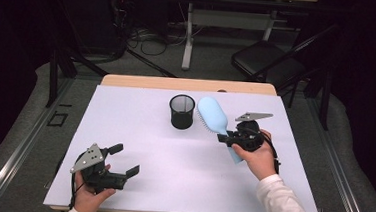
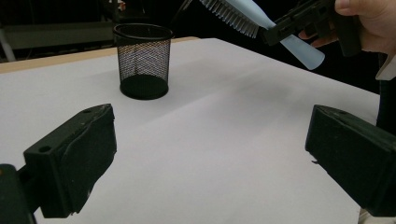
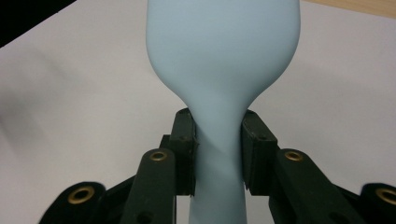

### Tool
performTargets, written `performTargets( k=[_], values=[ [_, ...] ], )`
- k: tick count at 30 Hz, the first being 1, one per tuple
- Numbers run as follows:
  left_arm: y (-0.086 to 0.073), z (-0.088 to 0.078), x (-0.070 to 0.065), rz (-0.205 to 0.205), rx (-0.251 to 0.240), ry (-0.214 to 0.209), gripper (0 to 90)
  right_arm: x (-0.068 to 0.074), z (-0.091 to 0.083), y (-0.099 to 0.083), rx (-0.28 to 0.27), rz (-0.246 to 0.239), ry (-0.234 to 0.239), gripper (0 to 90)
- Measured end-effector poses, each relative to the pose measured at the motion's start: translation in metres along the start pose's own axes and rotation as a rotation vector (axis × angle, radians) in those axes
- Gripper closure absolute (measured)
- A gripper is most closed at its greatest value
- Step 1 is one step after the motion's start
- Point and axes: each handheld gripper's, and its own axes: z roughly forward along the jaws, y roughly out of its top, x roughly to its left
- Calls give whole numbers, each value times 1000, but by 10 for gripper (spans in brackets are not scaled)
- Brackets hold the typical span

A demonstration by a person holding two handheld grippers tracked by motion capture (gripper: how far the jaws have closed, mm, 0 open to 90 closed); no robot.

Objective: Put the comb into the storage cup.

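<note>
A light blue hairbrush (image 1: 212, 115) hangs above the white table, held by its neck in my right gripper (image 1: 230, 136), which is shut on it. In the right gripper view both pads (image 3: 186, 149) press the brush's narrow neck (image 3: 218, 140), with the wide head rising above. The left gripper view shows its bristles (image 2: 231, 16) and the handle end (image 2: 303, 53) sticking out past the right gripper (image 2: 306, 21). A black mesh cup (image 1: 181, 111) stands upright just left of the brush head. My left gripper (image 1: 125, 160) rests open near the table's front left, its jaws wide apart and nothing between them.
The white table top (image 1: 148, 138) has a wooden strip along its far edge (image 1: 187, 84). Beyond it are a folding chair (image 1: 267, 61), a table leg and cables on the floor. The mesh cup (image 2: 142, 60) stands ahead of the left gripper.
</note>
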Motion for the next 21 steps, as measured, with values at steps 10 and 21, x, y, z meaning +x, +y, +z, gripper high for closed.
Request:
performTargets(
  k=[10,21],
  values=[
    [0,0,0,0,0,-2,23,11,4,0,-26,-2,32,698],
    [0,0,0,0,2,1,23,28,8,5,-60,-33,55,698]
  ],
)
